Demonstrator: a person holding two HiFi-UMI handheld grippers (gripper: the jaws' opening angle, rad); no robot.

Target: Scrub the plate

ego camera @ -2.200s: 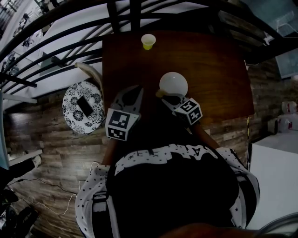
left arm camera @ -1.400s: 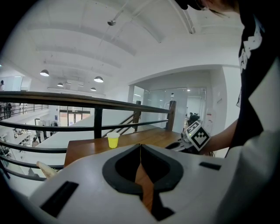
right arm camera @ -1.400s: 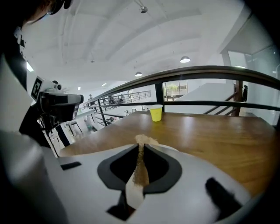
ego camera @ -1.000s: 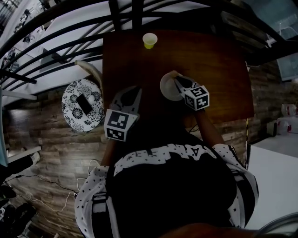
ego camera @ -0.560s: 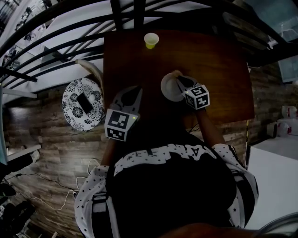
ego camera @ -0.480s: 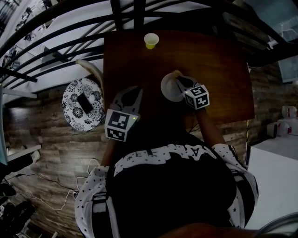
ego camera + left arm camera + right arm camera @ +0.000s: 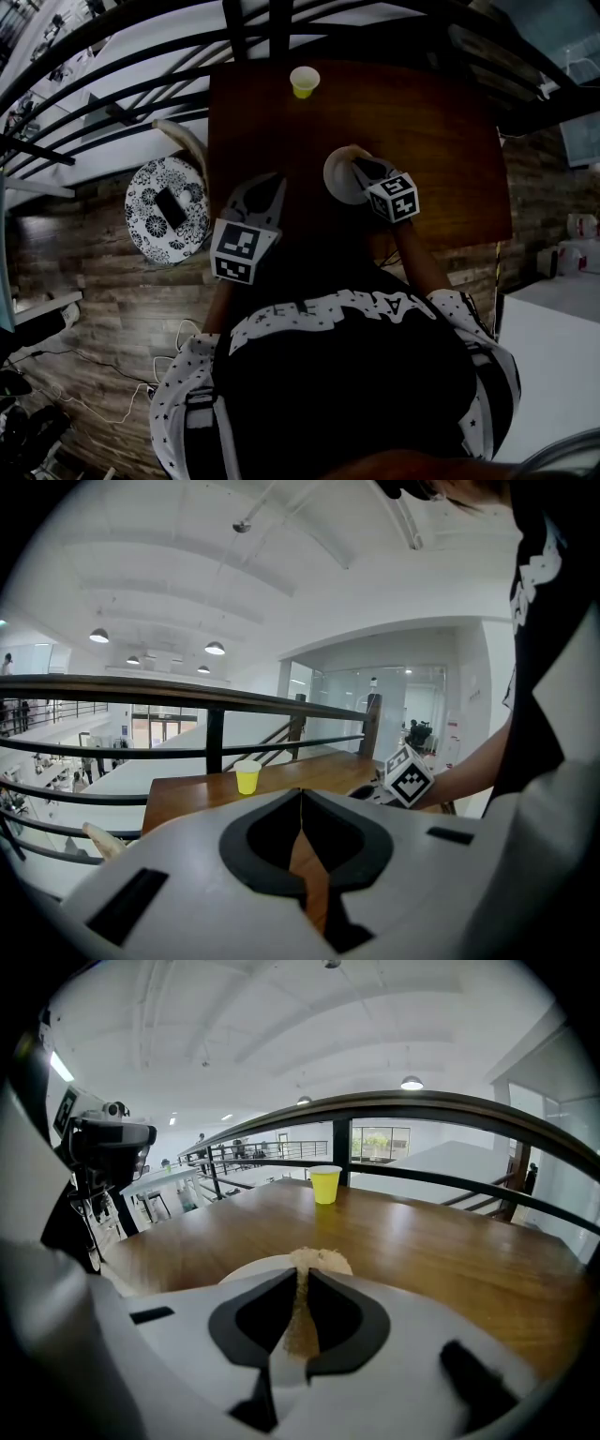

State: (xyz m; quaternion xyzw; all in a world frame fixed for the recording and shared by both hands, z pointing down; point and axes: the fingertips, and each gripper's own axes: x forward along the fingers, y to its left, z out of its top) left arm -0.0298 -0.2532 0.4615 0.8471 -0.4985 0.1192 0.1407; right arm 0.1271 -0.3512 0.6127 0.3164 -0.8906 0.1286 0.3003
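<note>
Right hand-held gripper [image 7: 301, 1286] is clamped on a tan scrubber [image 7: 320, 1260], pressed onto the white plate [image 7: 337, 178] mid-table [image 7: 431, 141]. Left hand-held gripper [image 7: 302, 810] sits closed and empty at the near-left edge. A yellow cup [image 7: 303, 82] stands well apart by the railing [image 7: 251, 30].

We wear a black top [image 7: 347, 394] with white lettering [image 7: 337, 309] and white, star-speckled sleeves [image 7: 183, 398] at eight and four o'clock. Our left gripper [image 7: 271, 181] and right gripper [image 7: 357, 167] are pale grey with black-and-white marker cubes [image 7: 235, 251].
</note>
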